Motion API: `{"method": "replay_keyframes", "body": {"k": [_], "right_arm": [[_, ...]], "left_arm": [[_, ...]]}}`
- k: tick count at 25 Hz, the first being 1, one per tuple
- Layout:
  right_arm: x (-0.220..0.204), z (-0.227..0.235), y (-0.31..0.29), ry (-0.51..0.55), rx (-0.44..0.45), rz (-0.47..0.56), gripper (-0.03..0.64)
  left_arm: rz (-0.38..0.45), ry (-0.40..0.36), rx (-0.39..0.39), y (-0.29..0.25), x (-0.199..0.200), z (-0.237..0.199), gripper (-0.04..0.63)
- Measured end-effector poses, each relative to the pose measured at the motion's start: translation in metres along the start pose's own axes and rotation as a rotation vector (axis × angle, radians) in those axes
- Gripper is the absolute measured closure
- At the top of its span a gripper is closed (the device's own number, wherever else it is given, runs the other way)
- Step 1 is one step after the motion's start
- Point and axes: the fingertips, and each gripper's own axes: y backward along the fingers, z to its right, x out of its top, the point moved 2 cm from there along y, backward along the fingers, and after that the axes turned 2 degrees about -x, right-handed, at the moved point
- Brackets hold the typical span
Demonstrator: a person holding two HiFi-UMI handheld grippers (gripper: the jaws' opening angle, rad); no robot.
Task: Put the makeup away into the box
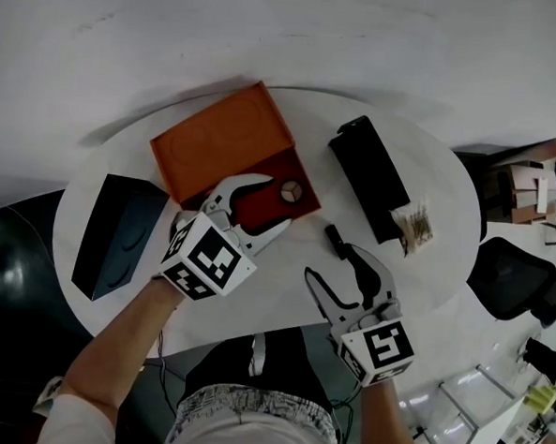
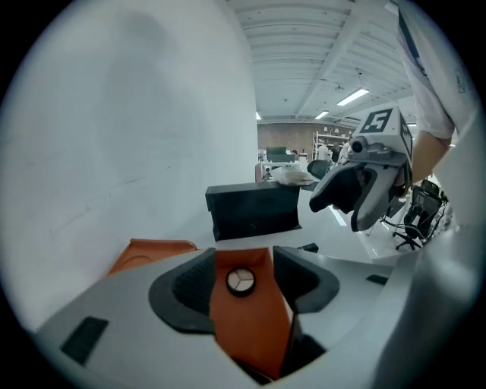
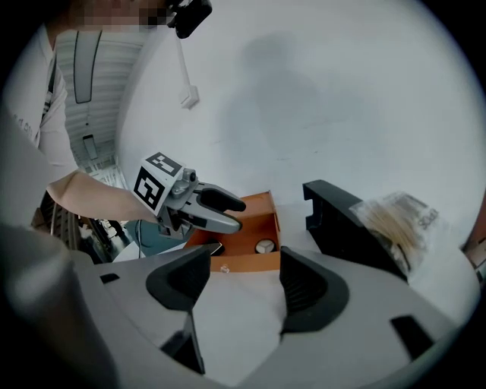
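2 grippers hang over your white table point(image 1: 284, 282), both with jaws apart and clamped on nothing. Your left gripper point(image 1: 277, 203) sits directly above the orange box point(image 1: 271, 174), and its own view looks down between the spread pads onto the box's dark red floor. A round compact point(image 1: 291, 191) lies inside the box, at its right end. The box's orange lid point(image 1: 222, 138) lies open on the far side of the box, toward the white wall point(image 1: 271, 28).

Your right gripper point(image 1: 330, 263) is to the right of the box and nearer to you, with only bare tabletop between its pads. 1 small black item point(image 1: 334, 239) lies on the table just right of the box, near that gripper's tips. Further right of the box lies a long black case point(image 1: 370, 175), with a clear packet point(image 1: 414, 225) at its near end. Left of the box stands a dark blue box point(image 1: 117, 235).

Well right of the box, off the table, stands a black office chair point(image 1: 519, 278). Strip lights point(image 2: 355, 96) run along the ceiling of the room.
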Motion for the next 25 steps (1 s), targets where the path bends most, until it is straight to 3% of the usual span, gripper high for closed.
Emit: {"method": "replay_keyframes", "body": {"k": [6,14,25], "right_arm": [[0.015,-0.024,0.016,0.040,-0.047,0.030,0.319],[0.024,-0.043,0.027,0.068,-0.092,0.047,0.319],[0.012,-0.016,0.008,0.064,-0.115,0.000,0.324]], "left_arm": [[0.073,-0.017,0.021,0.051,0.019,0.026,0.347],[0.150,0.030,0.088,0.110,0.017,0.044,0.347],[0.160,0.111,0.175,0.117,-0.008,0.036,0.347]]}}
